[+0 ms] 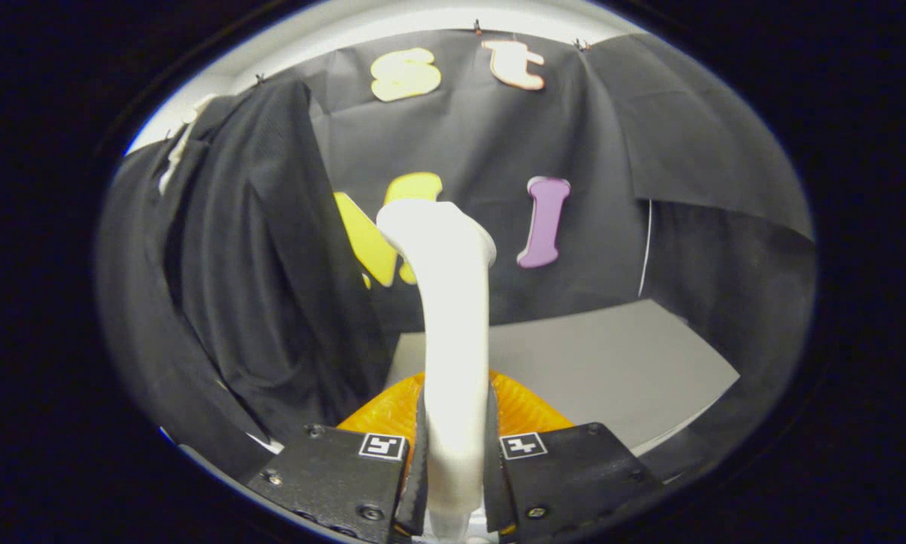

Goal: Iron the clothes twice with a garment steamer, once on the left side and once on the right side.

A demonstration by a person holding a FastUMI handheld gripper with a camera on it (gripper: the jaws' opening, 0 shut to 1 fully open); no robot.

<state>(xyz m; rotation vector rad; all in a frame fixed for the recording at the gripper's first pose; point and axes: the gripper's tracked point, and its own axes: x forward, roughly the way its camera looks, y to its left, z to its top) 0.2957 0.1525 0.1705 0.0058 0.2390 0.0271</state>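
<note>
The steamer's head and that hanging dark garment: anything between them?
Nothing; in the gripper view, bare wall cloth separates steamer, clamped in the jaws, from garment.

1. Garment steamer (453,317): plain white handle and head; orange ribbed base.
2. Clothes (271,287): black, finely ribbed fabric, with a white collar area.
3. Surface (611,363): uniform light grey, no pattern.

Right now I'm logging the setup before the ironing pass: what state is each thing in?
claw: shut on the steamer's handle, a finger on each side.
garment steamer: held upright, head at the top, not touching the garment.
black garment: hanging beside the steamer, creased.
grey table: beyond the claw, bare where visible.
</note>
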